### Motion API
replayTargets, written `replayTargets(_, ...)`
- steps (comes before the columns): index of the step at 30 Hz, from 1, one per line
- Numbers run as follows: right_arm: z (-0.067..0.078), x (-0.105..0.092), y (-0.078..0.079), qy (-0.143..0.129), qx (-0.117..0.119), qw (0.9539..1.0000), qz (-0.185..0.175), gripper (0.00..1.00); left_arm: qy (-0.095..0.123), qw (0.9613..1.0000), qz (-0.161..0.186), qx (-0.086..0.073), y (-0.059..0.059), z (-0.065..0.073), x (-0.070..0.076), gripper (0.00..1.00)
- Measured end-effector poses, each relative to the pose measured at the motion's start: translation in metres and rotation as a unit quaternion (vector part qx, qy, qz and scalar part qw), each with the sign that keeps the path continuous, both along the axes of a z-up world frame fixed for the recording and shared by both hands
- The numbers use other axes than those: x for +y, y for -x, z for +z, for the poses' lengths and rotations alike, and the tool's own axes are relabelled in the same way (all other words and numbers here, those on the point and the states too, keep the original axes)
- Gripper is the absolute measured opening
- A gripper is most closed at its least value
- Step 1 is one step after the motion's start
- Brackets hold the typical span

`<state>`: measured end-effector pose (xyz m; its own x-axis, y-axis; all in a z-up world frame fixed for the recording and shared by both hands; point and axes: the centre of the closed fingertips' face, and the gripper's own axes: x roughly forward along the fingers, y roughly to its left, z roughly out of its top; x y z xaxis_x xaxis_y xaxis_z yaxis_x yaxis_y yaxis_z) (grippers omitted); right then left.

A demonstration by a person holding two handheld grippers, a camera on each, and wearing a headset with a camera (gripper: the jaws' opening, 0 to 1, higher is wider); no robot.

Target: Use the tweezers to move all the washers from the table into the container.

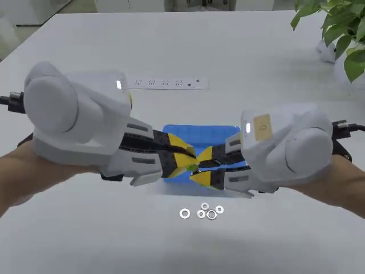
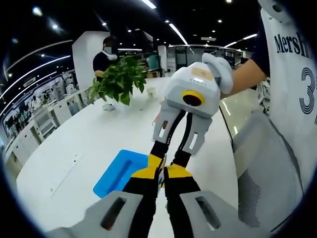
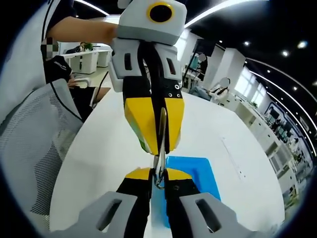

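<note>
Several small metal washers (image 1: 201, 214) lie in a loose cluster on the white table (image 1: 85, 240), just in front of a shallow blue container (image 1: 199, 137). Above the container's near edge my two grippers meet tip to tip. The left gripper (image 1: 190, 158) comes in from the left, the right gripper (image 1: 201, 167) from the right. In the right gripper view thin steel tweezers (image 3: 161, 144) run from the left gripper's shut yellow fingertips (image 3: 141, 124) down into my right gripper (image 3: 158, 179), whose jaws are also shut on them. The left gripper (image 2: 159, 174) stands shut in its own view, with the blue container (image 2: 119, 171) beyond.
A white power strip (image 1: 165, 83) lies on the table behind the container. A potted plant (image 1: 336, 34) stands at the far right corner. Another person (image 2: 106, 54) stands behind the plant (image 2: 119, 79), across the table. A mesh chair back (image 3: 54, 129) sits beside me.
</note>
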<state>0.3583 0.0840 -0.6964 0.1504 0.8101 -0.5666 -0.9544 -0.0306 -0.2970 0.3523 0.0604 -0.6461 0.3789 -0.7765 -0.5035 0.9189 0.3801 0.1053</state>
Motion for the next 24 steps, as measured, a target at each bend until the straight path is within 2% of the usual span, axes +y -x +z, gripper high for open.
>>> replayTargets(3, 0.000, 0.001, -0.015, 0.002, -0.009, 1.0000, -0.005, 0.10, -0.004, 1.0000, -0.002, -0.006, -0.015, 0.000, 0.001, 0.08)
replayTargets(5, -0.001, 0.002, -0.025, -0.003, -0.003, 0.9999, -0.011, 0.10, -0.005, 0.9999, -0.001, -0.009, -0.024, -0.001, 0.001, 0.08)
replayTargets(7, -0.003, 0.002, -0.032, -0.002, -0.007, 0.9999, -0.014, 0.10, -0.005, 1.0000, 0.001, -0.008, -0.031, -0.003, 0.002, 0.08)
replayTargets(9, -0.005, 0.002, -0.041, -0.001, -0.007, 0.9998, -0.019, 0.10, 0.006, 0.9999, 0.007, -0.005, -0.042, -0.006, 0.001, 0.08)
replayTargets(13, -0.015, 0.003, -0.059, 0.005, -0.007, 0.9997, -0.023, 0.10, 0.005, 0.9999, 0.010, -0.007, -0.057, -0.014, 0.002, 0.08)
replayTargets(18, -0.034, 0.004, -0.074, 0.013, 0.007, 0.9995, -0.029, 0.10, 0.002, 0.9999, 0.013, 0.005, -0.073, -0.033, 0.003, 0.08)
replayTargets(21, -0.045, 0.004, -0.078, 0.018, 0.018, 0.9991, -0.033, 0.10, 0.002, 0.9999, 0.009, 0.013, -0.078, -0.044, 0.001, 0.08)
replayTargets(24, -0.057, 0.002, -0.081, 0.024, 0.038, 0.9982, -0.040, 0.10, 0.005, 0.9995, 0.013, 0.028, -0.082, -0.056, -0.001, 0.08)
